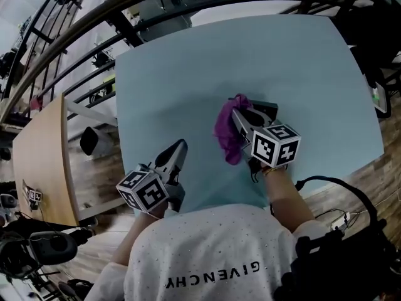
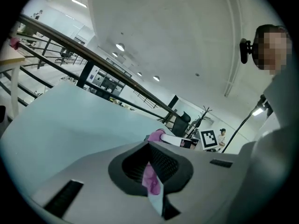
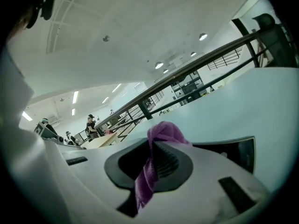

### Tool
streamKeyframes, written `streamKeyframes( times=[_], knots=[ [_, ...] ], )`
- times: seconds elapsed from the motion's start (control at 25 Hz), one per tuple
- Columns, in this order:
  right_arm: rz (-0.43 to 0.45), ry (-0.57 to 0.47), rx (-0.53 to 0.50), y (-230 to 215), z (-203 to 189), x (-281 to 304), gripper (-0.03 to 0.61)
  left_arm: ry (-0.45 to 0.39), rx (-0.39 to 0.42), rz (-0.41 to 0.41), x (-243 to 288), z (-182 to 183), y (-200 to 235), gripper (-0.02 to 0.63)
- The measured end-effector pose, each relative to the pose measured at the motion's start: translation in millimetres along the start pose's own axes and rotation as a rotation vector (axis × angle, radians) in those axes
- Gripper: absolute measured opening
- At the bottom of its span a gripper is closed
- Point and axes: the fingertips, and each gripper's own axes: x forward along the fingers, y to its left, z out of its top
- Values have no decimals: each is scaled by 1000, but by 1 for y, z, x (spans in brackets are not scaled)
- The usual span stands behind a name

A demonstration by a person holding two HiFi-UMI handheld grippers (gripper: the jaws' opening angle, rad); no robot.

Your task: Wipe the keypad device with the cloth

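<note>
1. Your right gripper (image 1: 239, 116): jaws clamped on the purple cloth (image 1: 225, 133), over the keypad device (image 1: 267, 110).
2. Keypad device: dark, right of table centre, mostly covered, so its long axis cannot be read.
3. Your left gripper (image 1: 180, 147): jaws drawn together, holding nothing, at the near edge of the table (image 1: 188, 74).
4. Open room: bare tabletop on the far and left sides.
</note>
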Motion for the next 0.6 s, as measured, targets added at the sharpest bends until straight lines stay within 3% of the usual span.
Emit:
streamKeyframes(
  times=[0.32,0.6],
  knots=[
    [5,10,-71,-17,-7,9,25,31,-33,2,23,-4,4,8],
    [-8,-7,-49,-27,-6,-6,25,53,-34,-15,34,-10,-6,8]
  ],
)
